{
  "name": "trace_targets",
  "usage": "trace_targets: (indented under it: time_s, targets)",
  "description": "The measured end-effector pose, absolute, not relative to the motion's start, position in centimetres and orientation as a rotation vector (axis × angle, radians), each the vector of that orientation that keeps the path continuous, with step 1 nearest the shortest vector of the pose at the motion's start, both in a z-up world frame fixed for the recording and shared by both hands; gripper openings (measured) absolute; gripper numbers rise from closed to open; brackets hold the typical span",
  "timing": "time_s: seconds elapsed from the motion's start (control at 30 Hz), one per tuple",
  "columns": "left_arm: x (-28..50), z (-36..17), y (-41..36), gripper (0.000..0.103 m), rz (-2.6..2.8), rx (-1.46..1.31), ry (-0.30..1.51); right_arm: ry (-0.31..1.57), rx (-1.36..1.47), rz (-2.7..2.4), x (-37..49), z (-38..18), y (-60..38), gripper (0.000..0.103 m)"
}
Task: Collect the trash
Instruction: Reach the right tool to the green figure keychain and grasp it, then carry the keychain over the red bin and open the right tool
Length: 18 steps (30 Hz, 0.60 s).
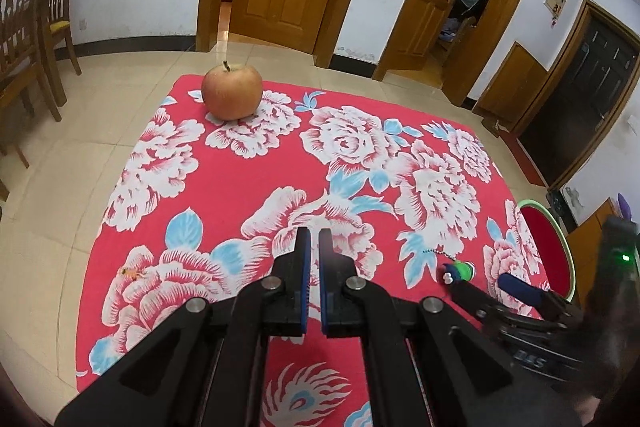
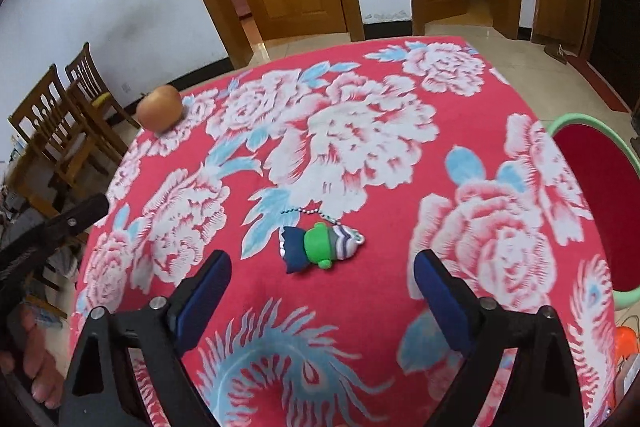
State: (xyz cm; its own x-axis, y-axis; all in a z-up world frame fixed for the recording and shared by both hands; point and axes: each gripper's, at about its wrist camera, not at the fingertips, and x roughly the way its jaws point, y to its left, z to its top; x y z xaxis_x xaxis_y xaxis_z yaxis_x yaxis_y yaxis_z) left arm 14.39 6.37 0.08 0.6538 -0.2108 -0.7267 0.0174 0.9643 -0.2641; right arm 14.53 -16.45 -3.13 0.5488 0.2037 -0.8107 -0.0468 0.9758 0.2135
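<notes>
So the table [image 1: 248, 187] has a red cloth with big white and pink flowers and blue leaves. An apple [image 1: 232, 91] sits at its far left corner, and a little green and navy keychain figure [image 2: 316, 246] with a bead chain lies nearer the right side.

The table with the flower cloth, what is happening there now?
A person holds two grippers over the table. The right gripper is open, just short of a small toy keychain lying on the cloth. The left gripper is nearly shut and holds nothing. An apple sits at the far corner, and a red bin stands beside the table.
</notes>
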Motion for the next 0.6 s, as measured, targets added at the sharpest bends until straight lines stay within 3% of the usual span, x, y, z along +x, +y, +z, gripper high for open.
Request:
trace_targets:
  time_s: [0.17,0.3,0.4,0.6]
  targets:
    - [14.4,-0.4,6.4,0.002,-0.127,-0.24,0.852,1.001,0.174,0.137,15.5,-4.5,-16.0,0.088]
    - [14.3,-0.6,6.3,0.002,-0.132,-0.244,0.853,0.966,0.151,0.15,15.5,-4.5,-15.7,0.076]
    - [14.2,-0.6,6.1,0.002,-0.137,-0.248,0.856,0.948,0.1,0.137,15.4,-4.5,-15.2,0.055]
    - [13.8,-0.2,5.0,0.002,-0.155,-0.236,0.853,0.953,0.16,0.166,14.8,-4.4,-16.3,0.053]
